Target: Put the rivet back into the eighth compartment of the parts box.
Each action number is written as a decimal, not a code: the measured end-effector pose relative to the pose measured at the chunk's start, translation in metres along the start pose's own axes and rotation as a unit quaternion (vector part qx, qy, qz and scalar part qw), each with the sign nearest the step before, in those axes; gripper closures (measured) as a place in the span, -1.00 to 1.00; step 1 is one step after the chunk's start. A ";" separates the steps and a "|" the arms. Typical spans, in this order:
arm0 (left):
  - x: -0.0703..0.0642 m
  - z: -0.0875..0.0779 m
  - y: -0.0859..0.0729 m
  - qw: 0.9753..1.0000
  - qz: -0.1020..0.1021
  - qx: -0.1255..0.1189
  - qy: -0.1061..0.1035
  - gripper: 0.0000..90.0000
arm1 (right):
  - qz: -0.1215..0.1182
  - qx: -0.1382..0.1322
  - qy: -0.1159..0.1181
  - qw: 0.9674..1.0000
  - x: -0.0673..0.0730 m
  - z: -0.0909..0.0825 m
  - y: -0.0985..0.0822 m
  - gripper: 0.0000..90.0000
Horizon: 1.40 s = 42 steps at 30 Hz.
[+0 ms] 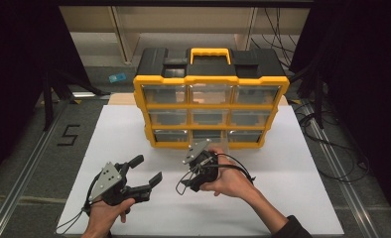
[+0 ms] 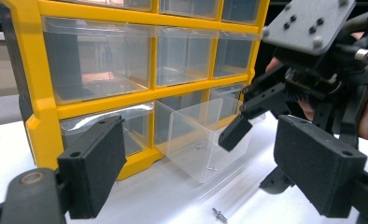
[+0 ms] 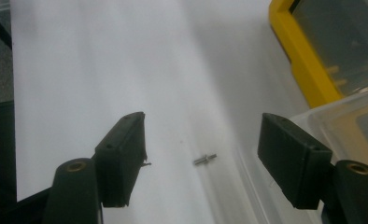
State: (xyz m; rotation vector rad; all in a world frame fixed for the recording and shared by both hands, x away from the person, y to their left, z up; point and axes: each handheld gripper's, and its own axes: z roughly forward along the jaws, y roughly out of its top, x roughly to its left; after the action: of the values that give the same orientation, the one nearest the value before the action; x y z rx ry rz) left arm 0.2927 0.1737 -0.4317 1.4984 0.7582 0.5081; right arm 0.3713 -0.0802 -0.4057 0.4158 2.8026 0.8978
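Right gripper view: I see my right tongs (image 3: 203, 161) spread wide with nothing between the pads, and the small metal pin (image 3: 204, 159) lies bare on the white worktop (image 3: 102, 70) between the two jaws.
Pin: it lies just in front of the pulled-out clear drawer (image 2: 205, 140), on the side away from the cabinet, not in it.
Risk at the pin: I judge it thin and round, so a jaw that lands off-centre may roll or flick it away from the drawer.
Risk at the drawer: my right jaw (image 3: 292, 156) stands just beside the drawer wall; closing or dropping there could nudge the drawer askew or pinch its rim.
Left tongs (image 1: 146, 171): open, holding nothing, near the drawer's left; I would keep them clear so they don't crowd the right hand.
Cabinet (image 1: 211, 106): the yellow frame stands behind the drawer; a hard push on the drawer could shift it.
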 end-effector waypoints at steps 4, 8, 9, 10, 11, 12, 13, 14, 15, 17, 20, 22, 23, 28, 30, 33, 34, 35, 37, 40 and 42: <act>0.000 0.000 0.000 1.000 0.001 -0.001 0.001 -0.63 | -0.001 0.012 0.009 1.000 0.002 0.008 -0.002 -0.23; 0.000 0.000 0.000 1.000 0.000 -0.002 0.000 -0.63 | -0.004 0.023 0.011 1.000 0.005 0.014 -0.004 -0.24; 0.000 0.000 0.000 1.000 0.000 -0.002 0.000 -0.63 | -0.006 0.025 0.014 1.000 0.006 0.015 -0.004 -0.24; 0.000 0.000 0.000 1.000 -0.002 -0.002 0.001 -0.63 | -0.006 0.028 0.015 0.999 0.007 0.015 -0.004 -0.24; 0.000 0.000 0.000 1.000 -0.002 -0.003 0.001 -0.63 | -0.002 0.034 0.015 0.999 0.008 0.016 -0.005 -0.24; 0.000 0.000 0.000 1.000 -0.001 -0.002 0.001 -0.63 | 0.002 0.037 0.013 0.999 0.009 0.018 -0.006 -0.24; 0.000 0.000 0.000 1.000 0.000 -0.002 0.000 -0.63 | 0.002 0.037 0.013 0.999 0.009 0.018 -0.006 -0.24; 0.000 0.000 0.000 1.000 0.001 -0.002 0.000 -0.63 | 0.002 0.040 0.013 0.999 0.010 0.019 -0.006 -0.24; 0.000 0.000 0.000 1.000 0.000 -0.002 0.000 -0.63 | 0.006 0.043 0.013 0.999 0.011 0.021 -0.007 -0.24; 0.000 0.000 0.000 1.000 -0.001 -0.003 0.001 -0.63 | 0.012 0.047 0.012 0.999 0.011 0.024 -0.009 -0.24; 0.000 0.000 0.000 1.000 -0.002 -0.003 0.001 -0.63 | 0.024 0.056 0.005 0.998 0.012 0.029 -0.012 -0.21; 0.000 0.000 0.000 1.000 0.000 -0.002 0.000 -0.63 | 0.041 0.055 0.006 0.998 0.011 0.032 -0.014 -0.17; 0.000 0.000 0.000 1.000 0.000 -0.002 0.000 -0.63 | 0.043 0.056 0.001 0.998 0.011 0.033 -0.015 -0.15; 0.000 0.000 0.000 1.000 -0.001 -0.002 0.001 -0.63 | 0.067 0.056 -0.010 0.996 0.010 0.039 -0.018 -0.07; 0.000 0.000 0.000 1.000 -0.002 -0.003 0.001 -0.63 | 0.072 0.054 -0.016 0.996 0.010 0.042 -0.019 -0.04; 0.000 0.000 0.000 1.000 0.000 -0.002 0.000 -0.63 | 0.077 0.057 -0.018 0.995 0.011 0.045 -0.019 0.01; 0.000 0.000 0.000 1.000 0.000 -0.002 0.000 -0.63 | 0.075 0.055 -0.021 0.995 0.011 0.047 -0.020 0.01; 0.000 0.000 0.000 1.000 0.000 -0.002 0.000 -0.63 | 0.075 0.054 -0.021 0.996 0.011 0.048 -0.020 0.01; 0.000 0.000 0.000 1.000 -0.001 -0.002 0.000 -0.63 | 0.083 0.059 -0.021 0.995 0.011 0.050 -0.021 0.02; 0.000 0.000 0.000 1.000 -0.001 -0.002 0.000 -0.63 | 0.086 0.063 -0.027 0.994 0.011 0.054 -0.022 0.04; 0.000 0.000 0.000 1.000 0.000 -0.002 0.000 -0.63 | 0.089 0.061 -0.029 0.994 0.011 0.055 -0.022 0.06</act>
State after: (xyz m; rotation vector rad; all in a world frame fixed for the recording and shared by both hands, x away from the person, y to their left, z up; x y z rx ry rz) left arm 0.2928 0.1740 -0.4315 1.4946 0.7577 0.5092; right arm 0.3699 -0.0642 -0.4638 0.7067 2.8093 0.7351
